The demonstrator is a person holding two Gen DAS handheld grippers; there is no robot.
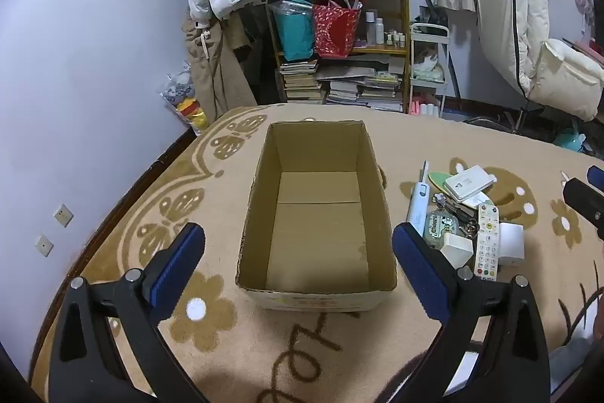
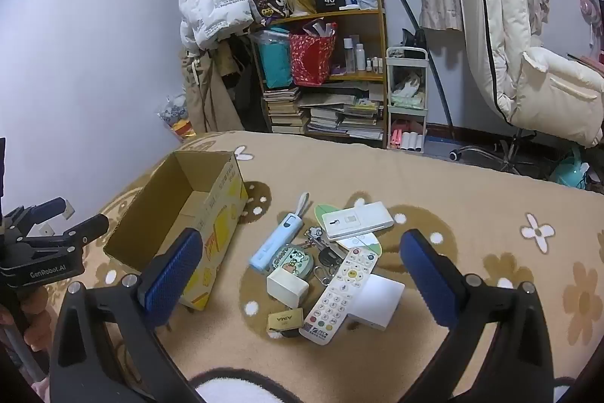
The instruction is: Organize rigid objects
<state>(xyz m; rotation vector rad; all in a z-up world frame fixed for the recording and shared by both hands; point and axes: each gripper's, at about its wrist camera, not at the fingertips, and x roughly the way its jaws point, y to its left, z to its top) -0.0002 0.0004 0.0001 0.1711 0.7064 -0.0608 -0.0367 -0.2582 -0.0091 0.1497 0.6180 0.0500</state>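
Remote [image 2: 341,293] lies across a white box [image 2: 373,301] and keys [image 2: 324,252], lower centre; grabbing it may scatter them. Both tools released: right tool [image 2: 298,274], left tool [image 1: 298,252] over empty carton [image 1: 317,286].

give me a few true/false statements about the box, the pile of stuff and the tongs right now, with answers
1. The cardboard box has nothing in it. True.
2. The white remote control lies inside the box. False: it lies on the blanket in the pile beside the box.
3. The right tongs are shut on the light blue case. False: they are open and hold nothing.
4. The left tongs are open, with the box ahead of them. True.
5. A small tan tag marked AIMA lies near the remote's lower end. True.
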